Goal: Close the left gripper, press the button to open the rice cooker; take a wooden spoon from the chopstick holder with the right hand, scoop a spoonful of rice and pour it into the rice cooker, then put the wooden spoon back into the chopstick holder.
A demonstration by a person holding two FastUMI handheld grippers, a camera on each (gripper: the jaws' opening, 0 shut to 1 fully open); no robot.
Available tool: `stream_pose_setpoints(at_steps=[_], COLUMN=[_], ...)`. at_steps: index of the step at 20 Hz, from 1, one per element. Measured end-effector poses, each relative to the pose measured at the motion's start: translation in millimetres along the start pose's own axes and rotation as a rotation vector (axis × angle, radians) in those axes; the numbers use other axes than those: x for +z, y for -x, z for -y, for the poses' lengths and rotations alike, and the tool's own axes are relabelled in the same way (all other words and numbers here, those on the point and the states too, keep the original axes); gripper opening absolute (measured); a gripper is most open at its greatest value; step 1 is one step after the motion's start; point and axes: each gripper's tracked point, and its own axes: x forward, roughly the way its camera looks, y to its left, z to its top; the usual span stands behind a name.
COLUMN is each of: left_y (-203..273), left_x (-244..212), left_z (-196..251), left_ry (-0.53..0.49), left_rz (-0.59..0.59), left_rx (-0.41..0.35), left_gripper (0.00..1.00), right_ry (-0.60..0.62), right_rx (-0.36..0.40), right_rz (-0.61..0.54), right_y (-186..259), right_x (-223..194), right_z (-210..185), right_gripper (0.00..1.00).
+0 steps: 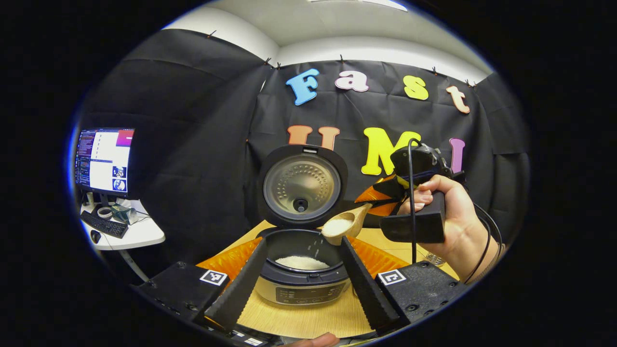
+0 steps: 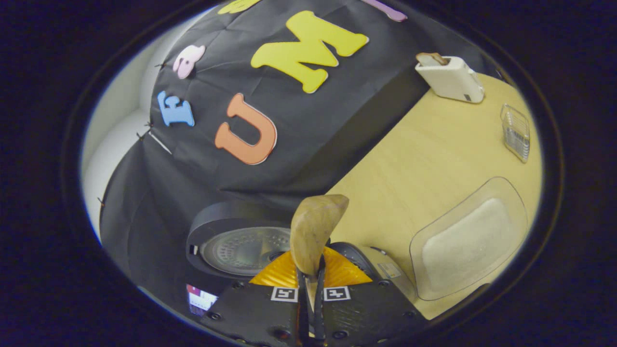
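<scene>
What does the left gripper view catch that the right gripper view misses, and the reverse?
Left gripper view alone: rice in the pot, grains falling from the spoon, a monitor, and a hand holding the right tool. Right gripper view alone: a toaster, a wire rack and a clear rice tray. Both share the spoon, the open lid and the table.

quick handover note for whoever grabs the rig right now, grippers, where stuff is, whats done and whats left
Left gripper: open, holding nothing, fingers either side of the rice cooker.
Right gripper: shut on the wooden spoon, tipped over the open pot; grains are falling from it.
Rice cooker lid is up, and some rice lies in the pot.
Clear rice tray sits on the table beside the cooker.
Done: lid opened, spoon taken, rice scooped.
Left: finish pouring, return the spoon to the chopstick holder.
</scene>
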Motion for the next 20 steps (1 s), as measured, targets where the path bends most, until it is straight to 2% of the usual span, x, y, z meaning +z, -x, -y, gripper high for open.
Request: stream_pose_setpoints(at_steps=[2,3,7,11,17,20], left_y=[-1,-1,-3,-5,-4,-4], left_x=[-1,-3,-4,-6,-7,-8], left_z=[-7,-10,-22,-25,-35,-42], left_ry=[0.015,0.019,0.026,0.034,0.034,0.040], left_rz=[-0.005,-0.007,-0.013,-0.021,-0.025,-0.029], left_rx=[0.015,0.020,0.051,0.055,0.087,0.103], left_gripper=[0.97,0.97,0.98,0.98,0.97,0.97], right_ry=[0.078,0.116,0.288,0.463,0.683,0.836], right_rx=[-0.026,-0.040,-0.109,-0.135,-0.136,-0.122], right_rz=[0.006,0.008,0.040,0.090,0.149,0.164], right_y=[-6,-9,-16,-14,-4,-2], right_x=[-4,-7,-9,-9,-17,-29], right_z=[-9,-13,-25,-40,-65,-79], right_gripper=[0.07,0.02,0.05,0.02,0.05,0.05])
